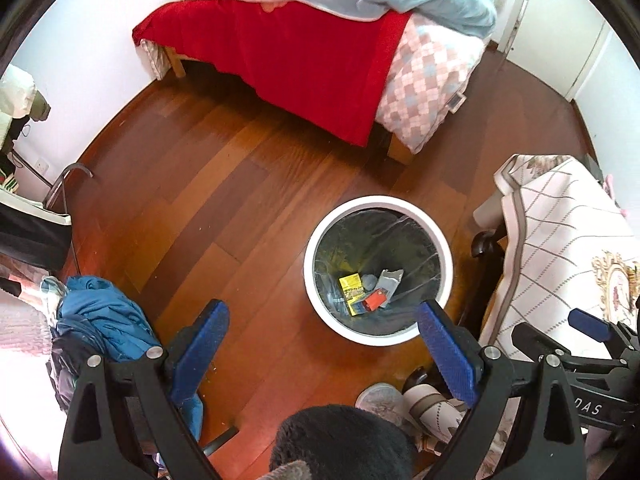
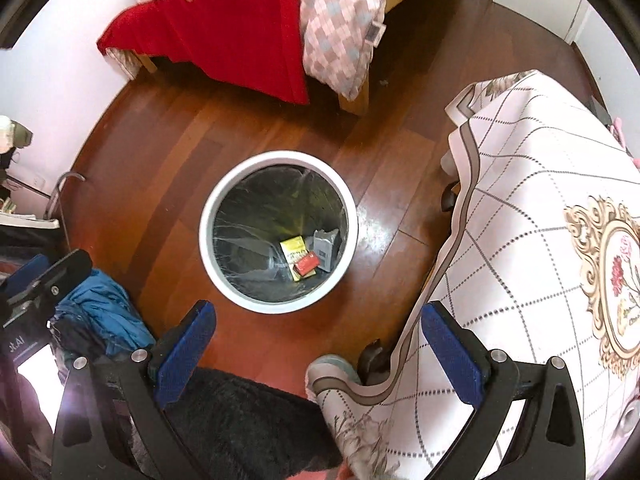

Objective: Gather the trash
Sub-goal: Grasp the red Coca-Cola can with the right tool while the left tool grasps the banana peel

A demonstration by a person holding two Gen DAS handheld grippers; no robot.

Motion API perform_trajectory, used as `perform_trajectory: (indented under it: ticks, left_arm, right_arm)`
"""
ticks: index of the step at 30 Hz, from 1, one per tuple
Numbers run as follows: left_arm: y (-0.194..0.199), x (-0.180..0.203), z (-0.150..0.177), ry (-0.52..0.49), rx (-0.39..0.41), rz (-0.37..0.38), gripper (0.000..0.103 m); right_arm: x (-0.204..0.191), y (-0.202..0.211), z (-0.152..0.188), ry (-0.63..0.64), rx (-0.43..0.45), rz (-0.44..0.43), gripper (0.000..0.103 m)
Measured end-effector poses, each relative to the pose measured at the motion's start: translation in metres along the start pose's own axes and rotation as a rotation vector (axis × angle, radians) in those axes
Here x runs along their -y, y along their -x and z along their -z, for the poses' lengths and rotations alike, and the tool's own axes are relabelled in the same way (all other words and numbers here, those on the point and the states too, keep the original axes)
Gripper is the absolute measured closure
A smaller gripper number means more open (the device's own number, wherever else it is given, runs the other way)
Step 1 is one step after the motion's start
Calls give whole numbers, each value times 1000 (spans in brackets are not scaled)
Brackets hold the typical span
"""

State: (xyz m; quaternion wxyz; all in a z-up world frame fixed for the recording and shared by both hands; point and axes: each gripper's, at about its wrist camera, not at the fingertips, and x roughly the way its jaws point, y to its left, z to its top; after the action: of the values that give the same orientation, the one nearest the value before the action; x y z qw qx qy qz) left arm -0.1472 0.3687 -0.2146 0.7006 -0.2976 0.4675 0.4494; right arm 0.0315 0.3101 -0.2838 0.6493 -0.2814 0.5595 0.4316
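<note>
A round white trash bin [image 1: 320,236] with a dark liner stands on the wooden floor; it also shows in the right wrist view [image 2: 208,216]. Inside lie a yellow packet [image 1: 351,286], a red wrapper [image 1: 375,301] and a grey wrapper [image 1: 390,280]; the right wrist view shows the yellow packet [image 2: 294,254], red wrapper [image 2: 306,265] and grey wrapper [image 2: 325,248]. My left gripper [image 1: 322,328] is open and empty, above the floor near the bin's front rim. My right gripper [image 2: 318,326] is open and empty, in front of the bin.
A bed with a red blanket [image 1: 296,60] stands at the back. A table under a checked cloth [image 2: 532,240] is right of the bin. Blue clothing [image 1: 104,324] is piled at the left. A dark fuzzy thing [image 1: 340,444] is low in front.
</note>
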Motion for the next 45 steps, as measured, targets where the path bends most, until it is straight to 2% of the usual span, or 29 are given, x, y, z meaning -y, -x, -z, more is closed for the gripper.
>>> perform_trajectory:
  ticks: [5,8,11,15,17,20,23,29,33,35,37,38,40,41,42,43,45]
  left_arm:
    - [34,5,10,-9,56,13,7]
    - [59,11,16,-20,94,16,7]
    - [80,23,23,-54,138,15,7]
    - [105,55,36,-98,181,37,7]
    - [111,76,44,-117,193,59,7]
    - [109,123,59,-170,175,101,7]
    - [95,181,75,-238,124,147,7]
    - [50,305,117,-398,-7,228,7]
    - [20,365,137,-476,-114,239,7]
    - [4,380,144,-480,-174,249,8]
    - [-7,388,150,-472,-198,258,8]
    - [-12,390,151,-469,-194,253,10]
    - [-14,392,154,-476,-177,234,33]
    - [-17,393,155,-482,-176,219,52]
    - [-20,394,155,-483,-181,212,68]
    - [-22,394,155,-478,-183,209,73]
    - [-23,393,153,-467,-162,198,92]
  right_arm:
    - [3,42,13,-28,76,-38,0]
    - [10,74,24,-69,140,-110,0]
    - [25,106,41,-128,201,-202,0]
    - [60,146,77,-231,259,-250,0]
    - [91,164,99,-316,286,-261,0]
    - [150,184,139,-467,319,-227,0]
    - [231,194,184,-662,339,-143,0]
    - [384,188,269,-1003,309,29,0]
    - [460,178,309,-1168,296,36,0]
    - [489,171,322,-1230,287,15,0]
    - [509,165,327,-1263,284,-5,0]
    - [516,161,328,-1273,283,-13,0]
    - [528,153,325,-1288,283,-33,0]
    - [530,150,324,-1289,282,-32,0]
    - [533,146,322,-1290,277,-26,0]
    - [535,144,318,-1294,277,-27,0]
    - [540,136,313,-1301,270,-24,0]
